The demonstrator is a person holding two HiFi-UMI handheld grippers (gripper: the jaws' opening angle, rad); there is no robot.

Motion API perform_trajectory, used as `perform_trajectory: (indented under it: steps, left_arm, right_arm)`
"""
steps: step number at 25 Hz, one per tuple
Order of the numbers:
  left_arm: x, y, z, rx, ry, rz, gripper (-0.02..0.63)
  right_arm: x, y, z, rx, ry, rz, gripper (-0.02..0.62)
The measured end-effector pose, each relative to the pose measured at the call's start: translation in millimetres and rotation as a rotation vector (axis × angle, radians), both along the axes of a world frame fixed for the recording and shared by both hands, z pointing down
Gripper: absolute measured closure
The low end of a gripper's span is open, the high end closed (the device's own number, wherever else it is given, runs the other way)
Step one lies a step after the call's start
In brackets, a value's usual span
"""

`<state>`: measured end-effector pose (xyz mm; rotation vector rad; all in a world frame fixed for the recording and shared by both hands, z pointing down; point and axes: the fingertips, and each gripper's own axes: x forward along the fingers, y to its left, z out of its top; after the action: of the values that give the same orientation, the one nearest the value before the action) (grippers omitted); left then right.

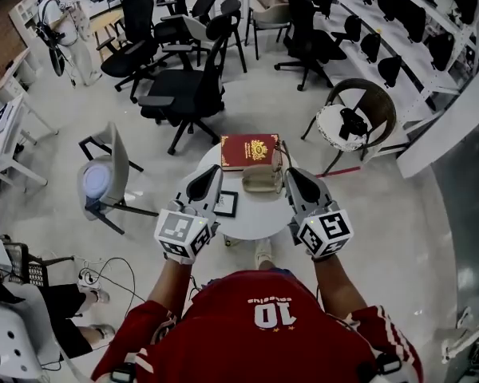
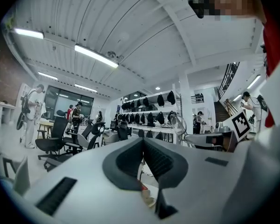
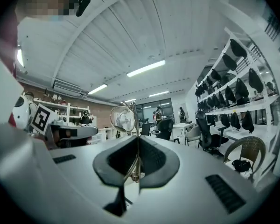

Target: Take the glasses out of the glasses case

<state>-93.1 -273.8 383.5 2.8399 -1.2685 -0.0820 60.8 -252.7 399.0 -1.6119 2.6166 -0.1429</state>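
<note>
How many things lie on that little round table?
3: a red book at the far edge, a beige glasses case in front of it, a small black-framed card at the left. The left gripper and right gripper cover part of the table, so more may be hidden.

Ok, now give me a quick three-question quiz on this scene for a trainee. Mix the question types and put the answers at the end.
1. Multiple choice: what is clamped in the right gripper?
A) a pen
B) the glasses
C) a key
2. True or false: the left gripper is also holding something.
3. Fill in: on the round table, the glasses case lies next to a red ____.

Key
1. B. The thin frame runs between the closed jaws.
2. False. Its jaws are together with nothing between them.
3. book
</note>
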Motion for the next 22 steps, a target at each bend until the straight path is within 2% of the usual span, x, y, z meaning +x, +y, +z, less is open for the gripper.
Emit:
perform_trajectory:
  steps: [7, 13, 22]
  left_arm:
    - [-8.6, 5.6, -0.6, -0.001, 0.016, -0.037, 0.597]
    - [-11.8, 6.4, -9.5, 0.017, 0.033, -0.059, 0.597]
    - [-8.0, 8.3, -8.3, 0.015, 0.037, -0.056, 0.597]
  right_arm:
    - [12.1, 4.8, -8.3, 0.033, -0.058, 0.056, 0.569]
    - [25.0, 10.0, -10.3, 0.05, -0.063, 0.112, 0.569]
    - [30.0, 14.4, -6.4, 0.053, -0.035, 0.145, 0.569]
